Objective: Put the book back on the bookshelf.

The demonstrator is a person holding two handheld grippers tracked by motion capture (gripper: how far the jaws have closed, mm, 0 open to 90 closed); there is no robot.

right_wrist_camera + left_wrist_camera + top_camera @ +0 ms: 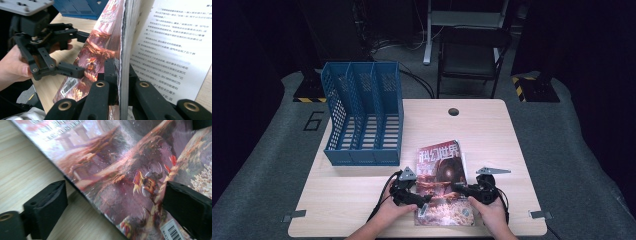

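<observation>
A magazine [439,175] with a red illustrated cover lies near the front edge of the wooden table [492,125]. My right gripper [458,188] comes in from its right side. In the right gripper view, the right gripper [122,72] is shut on the cover and a thin bundle of pages, held up on edge, with a page of printed text [170,42] laid bare beside it. My left gripper [423,201] is open at the magazine's left edge. One left jaw stands over the wood, the other over the cover [120,170], neither pressing.
A blue three-slot file rack [362,112] stands at the table's back left, close behind the magazine. A round cable hole [453,111] sits near the far edge. A dark chair [472,55] stands beyond the table. Bare wood lies to the right of the magazine.
</observation>
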